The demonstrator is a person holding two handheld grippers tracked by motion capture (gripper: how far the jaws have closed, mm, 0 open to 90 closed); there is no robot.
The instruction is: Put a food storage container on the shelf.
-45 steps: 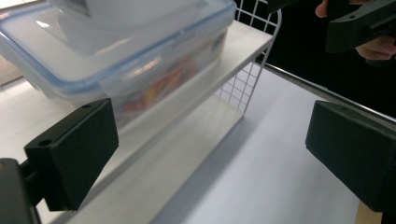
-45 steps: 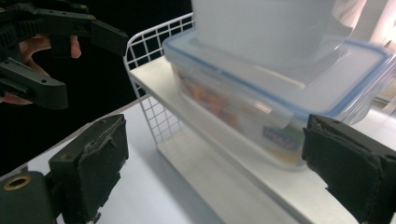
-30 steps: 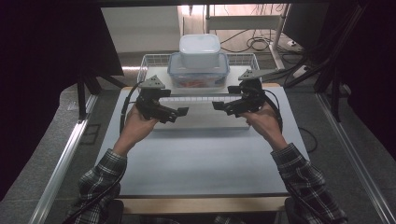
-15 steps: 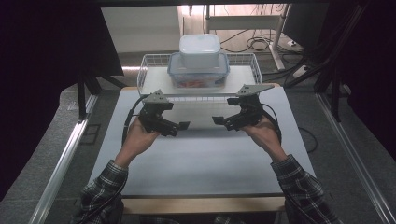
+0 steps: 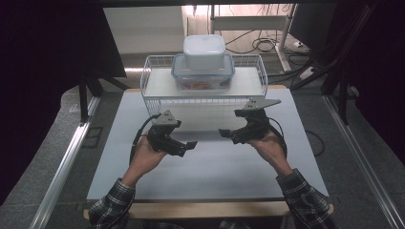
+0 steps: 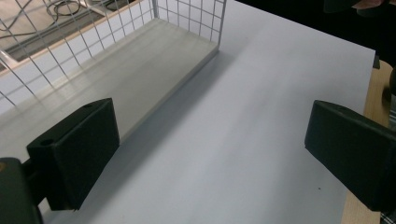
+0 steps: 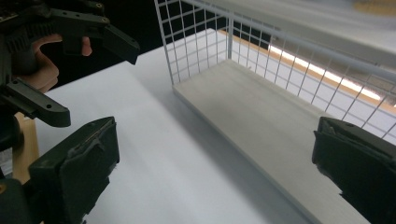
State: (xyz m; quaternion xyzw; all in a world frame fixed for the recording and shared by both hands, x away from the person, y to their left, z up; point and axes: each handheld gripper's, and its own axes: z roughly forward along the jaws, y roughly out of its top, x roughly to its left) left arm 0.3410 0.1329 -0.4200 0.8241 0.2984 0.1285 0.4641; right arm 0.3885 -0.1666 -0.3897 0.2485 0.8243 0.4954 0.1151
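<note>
- We're seeing the left claw standing wide apart, gripping nothing, over the white counter.
- Right claw has just been opening, nothing betw. its jaws, hovering just before the wire rack.

- The white table top is evenly and fairly brightly lit from above, while the room at both sides falls into near black.
- Strong light glares behind the wire rack, bleaching the floor there.
- Soft shadow lies under the rack.
- In both gripper views the near black jaws look soft and slightly blurred.
</note>
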